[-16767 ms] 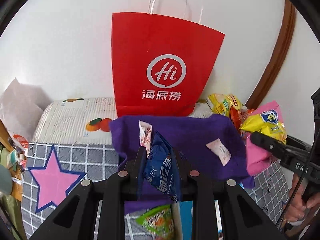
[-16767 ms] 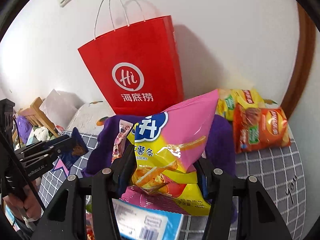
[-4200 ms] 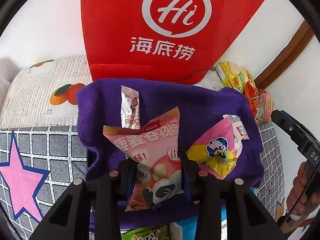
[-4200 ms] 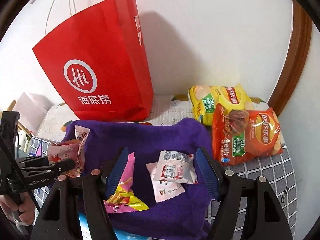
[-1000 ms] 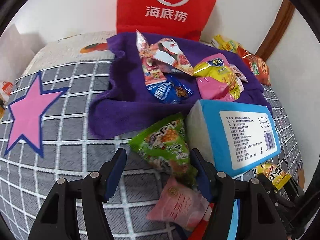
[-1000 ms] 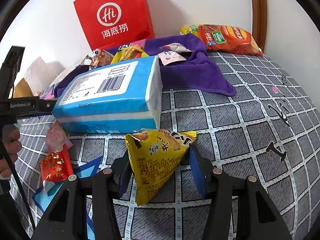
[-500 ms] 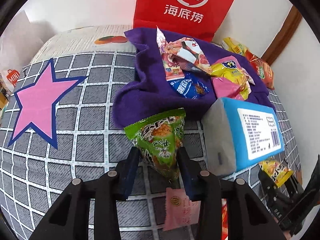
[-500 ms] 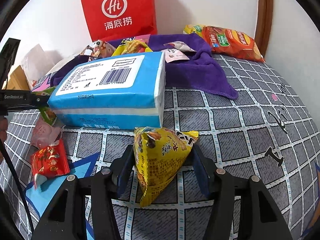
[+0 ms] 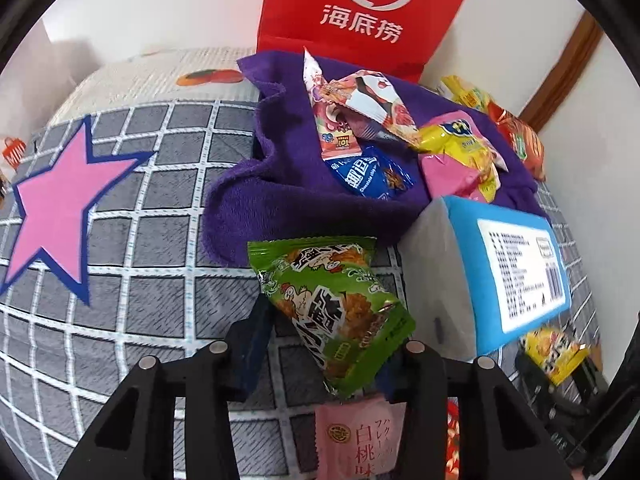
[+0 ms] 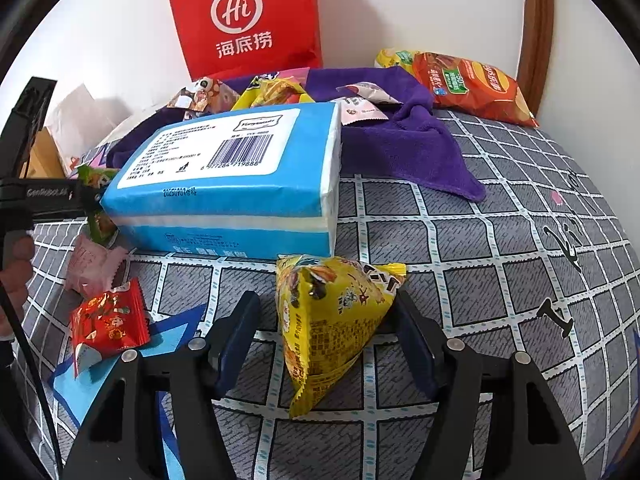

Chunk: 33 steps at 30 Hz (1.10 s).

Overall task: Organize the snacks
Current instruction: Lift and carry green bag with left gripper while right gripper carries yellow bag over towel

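Note:
My left gripper (image 9: 328, 332) is shut on a green snack packet (image 9: 332, 300), held just above the checked bedcover, in front of the purple towel (image 9: 280, 200). On the towel lie a pink-and-white packet (image 9: 360, 108), a blue packet (image 9: 368, 176) and a pink-and-yellow bag (image 9: 460, 152). My right gripper (image 10: 326, 308) straddles a yellow triangular packet (image 10: 328, 328) that rests on the cover. Its jaws are opening; the left pad stands clear of the packet, and the right pad is at its corner.
A blue tissue pack (image 10: 224, 168) lies between the two grippers, against the towel. A red paper bag (image 9: 360, 12) stands at the wall. Two chip bags (image 10: 468, 84) lie at the back right. A pink packet (image 9: 360, 436) and a red packet (image 10: 108, 320) lie near the left gripper.
The left jaws closed on the green packet and tipped it up off the cover. The right jaws spread wider around the yellow packet, which stays on the cover.

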Motion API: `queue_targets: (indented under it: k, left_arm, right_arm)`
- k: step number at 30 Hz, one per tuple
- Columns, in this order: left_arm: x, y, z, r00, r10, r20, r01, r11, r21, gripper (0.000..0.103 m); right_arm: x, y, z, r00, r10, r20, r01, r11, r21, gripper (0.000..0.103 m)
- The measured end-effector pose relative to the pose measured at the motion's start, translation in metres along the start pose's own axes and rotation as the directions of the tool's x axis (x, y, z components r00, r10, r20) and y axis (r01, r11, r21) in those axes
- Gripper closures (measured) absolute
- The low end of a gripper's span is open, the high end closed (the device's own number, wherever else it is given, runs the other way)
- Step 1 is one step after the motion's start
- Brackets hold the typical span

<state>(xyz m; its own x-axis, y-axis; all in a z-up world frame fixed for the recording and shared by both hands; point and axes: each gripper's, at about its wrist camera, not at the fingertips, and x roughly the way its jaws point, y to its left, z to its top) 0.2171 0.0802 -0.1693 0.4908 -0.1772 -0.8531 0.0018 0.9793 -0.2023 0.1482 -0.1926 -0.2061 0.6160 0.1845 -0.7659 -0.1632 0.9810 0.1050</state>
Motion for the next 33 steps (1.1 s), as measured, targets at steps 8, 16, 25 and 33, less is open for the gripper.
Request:
queue_targets:
  k: [8,16,25,33]
  left_arm:
    - [-0.033,-0.008,-0.006,0.998,-0.055,0.028,0.055,0.998,0.017,0.069]
    - [-0.063,-0.014,-0.005,0.995,-0.076,0.069,0.072,0.996,0.057,0.073]
    - [-0.079,-0.031,0.017,0.99,-0.082,0.114,0.073,0.994,0.08,0.073]
    - [-0.093,-0.043,0.06,0.982,-0.047,0.181,0.03,0.995,0.096,0.073]
  right_arm:
    - [-0.004,-0.011,-0.001,1.0,0.003,0.019,-0.004,0.998,0.063,0.052]
    - [-0.021,-0.014,0.0,0.996,0.086,0.014,-0.087,0.99,0.109,0.055]
    - [-0.08,-0.021,0.041,0.989,0.012,0.144,-0.016,1.0,0.026,0.055]
    - [-0.1,-0.021,0.122,0.971,-0.014,0.239,0.011,1.0,0.014,0.055]
